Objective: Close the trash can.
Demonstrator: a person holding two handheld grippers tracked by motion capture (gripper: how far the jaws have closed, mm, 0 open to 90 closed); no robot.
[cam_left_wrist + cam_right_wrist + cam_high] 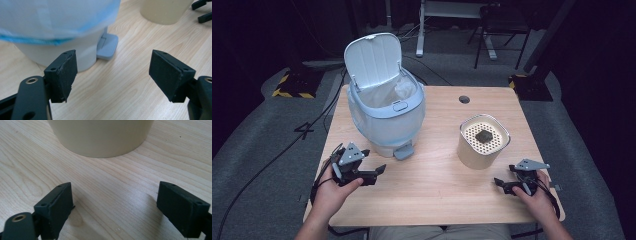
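Left gripper (379,170) released, empty, low over the counter (432,200); pedal bin (384,107) just ahead, lid up. Right gripper (498,182) released, empty; beige container (482,142) straight ahead, dark lump (483,135) on its perforated top. Best approached from above, pinching the lump squarely.

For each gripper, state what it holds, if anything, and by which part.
Nothing is held. The left gripper and the right gripper both have open jaws with only bare table between them.

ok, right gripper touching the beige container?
Apart. In the right gripper view, bare wood separates the open right gripper from the beige container; the high view shows the gap too.
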